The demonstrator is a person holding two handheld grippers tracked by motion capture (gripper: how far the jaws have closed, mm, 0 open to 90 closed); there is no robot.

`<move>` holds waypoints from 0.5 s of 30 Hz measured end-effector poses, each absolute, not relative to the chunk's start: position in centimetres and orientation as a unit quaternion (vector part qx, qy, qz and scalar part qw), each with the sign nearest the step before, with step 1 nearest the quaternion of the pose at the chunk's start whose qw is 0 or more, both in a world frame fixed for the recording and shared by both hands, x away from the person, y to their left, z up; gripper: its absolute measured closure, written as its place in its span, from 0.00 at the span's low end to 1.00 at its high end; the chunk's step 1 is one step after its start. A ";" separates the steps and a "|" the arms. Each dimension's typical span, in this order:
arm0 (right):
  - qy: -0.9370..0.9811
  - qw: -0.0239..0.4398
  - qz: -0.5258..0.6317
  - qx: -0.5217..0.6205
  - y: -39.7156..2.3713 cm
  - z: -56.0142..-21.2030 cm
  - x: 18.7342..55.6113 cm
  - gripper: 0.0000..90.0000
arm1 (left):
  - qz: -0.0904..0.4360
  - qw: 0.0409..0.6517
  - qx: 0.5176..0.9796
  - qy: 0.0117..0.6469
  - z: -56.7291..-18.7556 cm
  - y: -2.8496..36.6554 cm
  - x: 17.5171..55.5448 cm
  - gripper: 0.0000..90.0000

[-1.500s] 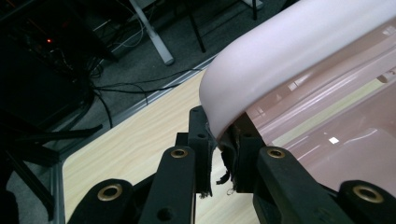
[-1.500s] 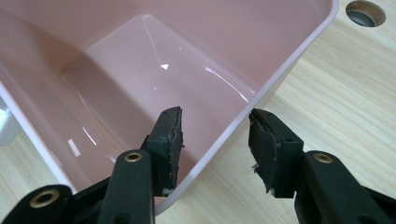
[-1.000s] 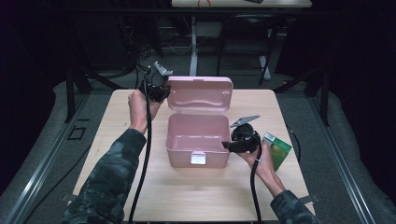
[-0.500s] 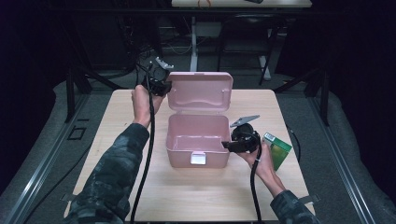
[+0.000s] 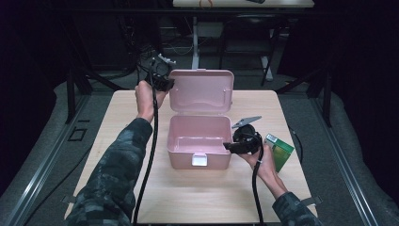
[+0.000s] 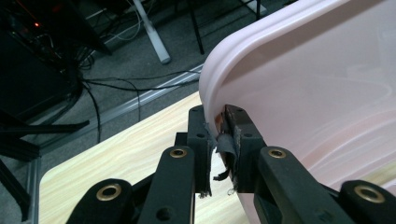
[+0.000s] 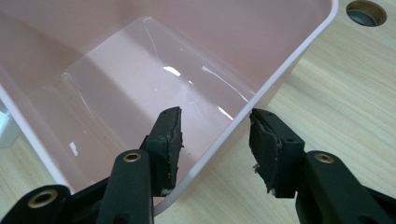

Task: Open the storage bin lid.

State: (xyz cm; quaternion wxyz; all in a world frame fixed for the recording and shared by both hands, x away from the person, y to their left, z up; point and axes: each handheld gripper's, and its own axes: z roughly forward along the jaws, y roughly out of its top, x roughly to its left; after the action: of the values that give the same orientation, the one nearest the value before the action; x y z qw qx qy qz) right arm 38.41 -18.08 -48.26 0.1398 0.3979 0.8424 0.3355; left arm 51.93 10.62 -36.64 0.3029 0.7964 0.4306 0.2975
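Since the earlier frame, my left hand-held gripper (image 6: 219, 140) has swung the pink lid (image 5: 201, 91) more upright, clamped on its edge. My right hand-held gripper (image 7: 215, 140) straddles the box (image 5: 197, 141) wall on the bench (image 5: 117, 122), pads apart; grip unclear.

A dim room: grey floor (image 5: 329, 117), tangled cables (image 6: 107, 84), another table (image 5: 244, 4) behind.
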 end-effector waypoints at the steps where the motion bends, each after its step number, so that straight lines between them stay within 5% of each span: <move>1: 0.842 0.139 0.336 0.399 -18.1 -48.3 38.4 0.60 | 0.296 0.305 0.795 0.433 -36.8 10.6 52.2 0.90; 15: 0.840 0.140 0.335 0.403 -18.0 -48.3 38.4 0.60 | 0.276 0.304 0.793 0.450 -37.5 10.5 54.2 0.91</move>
State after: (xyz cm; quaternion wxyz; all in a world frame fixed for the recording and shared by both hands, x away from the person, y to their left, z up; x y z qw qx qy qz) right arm 38.38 -18.00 -48.30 0.1396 0.4028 0.8401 0.3355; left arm 54.24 10.54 -37.47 0.3042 0.7930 0.4500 0.2758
